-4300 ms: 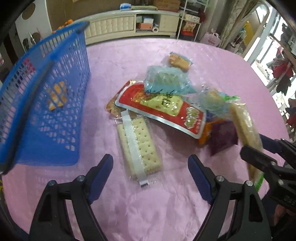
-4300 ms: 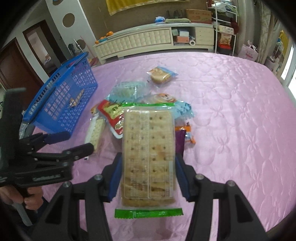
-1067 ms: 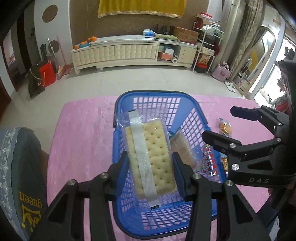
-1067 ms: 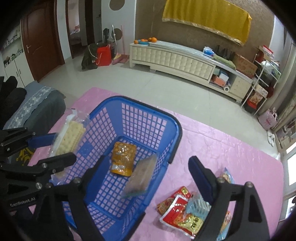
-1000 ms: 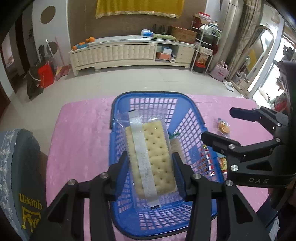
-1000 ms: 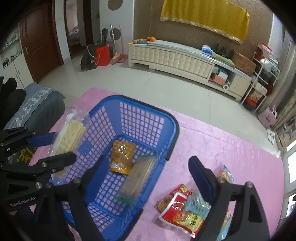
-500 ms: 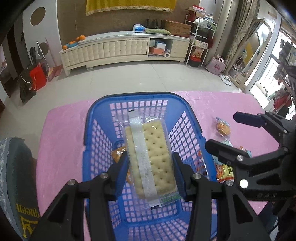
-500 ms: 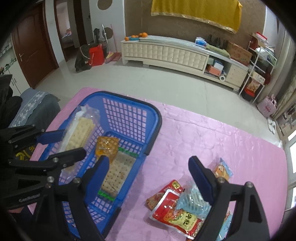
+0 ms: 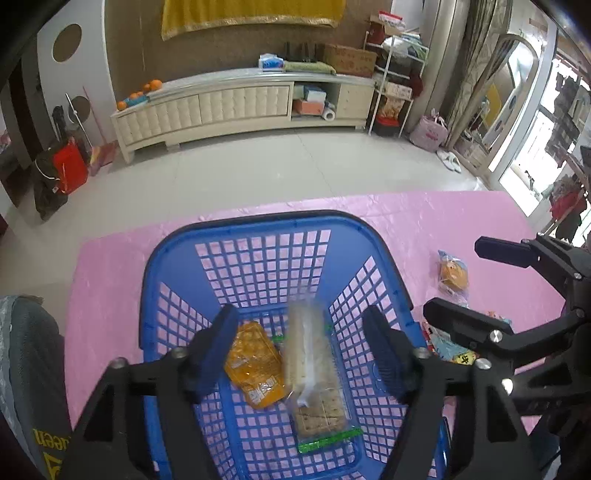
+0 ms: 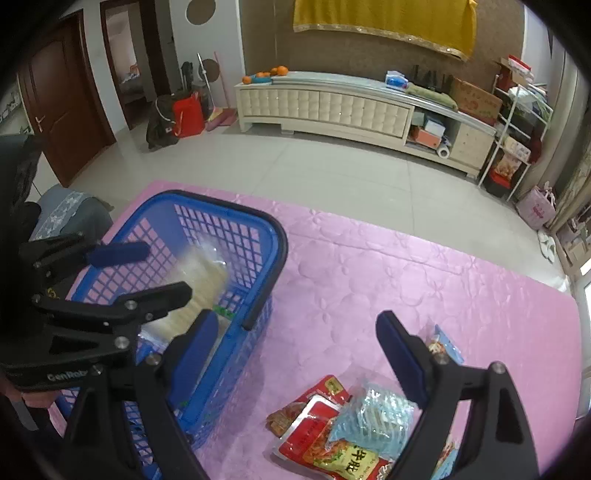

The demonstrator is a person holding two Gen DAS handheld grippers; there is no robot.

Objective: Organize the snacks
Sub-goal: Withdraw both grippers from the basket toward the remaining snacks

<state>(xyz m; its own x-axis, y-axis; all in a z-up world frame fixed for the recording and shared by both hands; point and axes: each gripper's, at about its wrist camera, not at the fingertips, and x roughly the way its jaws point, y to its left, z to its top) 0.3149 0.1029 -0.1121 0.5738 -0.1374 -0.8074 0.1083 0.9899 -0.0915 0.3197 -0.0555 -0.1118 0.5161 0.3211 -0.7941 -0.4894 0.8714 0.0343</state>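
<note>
Left gripper (image 9: 301, 343) gapes empty over the blue basket (image 9: 273, 229), a cracker pack (image 9: 314, 365) dropping inside; right gripper (image 10: 291, 354), also wide open, should fetch the red snack packet (image 10: 332, 446) beside the basket.

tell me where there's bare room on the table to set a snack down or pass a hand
Bare pink tablecloth runs from the blue basket across to the table's far edge. Crowded: the snack pile at the near side, and the basket floor, taken by crackers and an orange packet.

Ahead of your grippers, a long cream cabinet (image 9: 236, 107) lines the brown wall (image 10: 332, 51) across pale floor tiles (image 9: 258, 170); a yellow cloth (image 10: 384, 18) hangs above.
</note>
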